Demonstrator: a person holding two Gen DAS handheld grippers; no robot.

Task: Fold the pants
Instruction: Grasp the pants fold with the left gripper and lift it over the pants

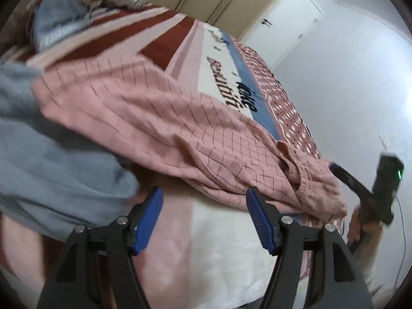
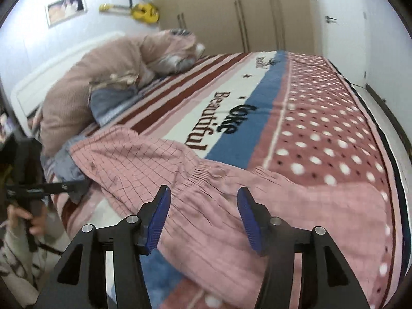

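While the pink checked pants [image 2: 144, 159] lie rumpled across the near edge of the bed, both handheld grippers hover over them with nothing in their grasp. The left gripper [image 1: 204, 221] has its blue ribbed pads spread wide above the bare blanket [image 1: 219, 244], the cloth just beyond its tips; the right gripper [image 2: 203, 219] hangs over the gathered waistband [image 2: 206, 170], jaws parted and empty. The garment looks roughly laid out lengthwise, legs running toward the grey clothes [image 1: 51, 154] heaped at the left, so the work appears to sit between grabs: a fold is either about to begin or about to be corrected (the blur makes finer reading hard). The next move likely calls for each gripper to come down on a clean edge, one at the waistband and one nearer the leg ends, and pinch through both layers. The fabric is thin, soft and creased, printed with a dark grid; the waistband is puckered elastic. Beneath it the fleecy blanket carries stripes, lettering and white dots. Such limp cloth will probably sag and slide unless lifted evenly.
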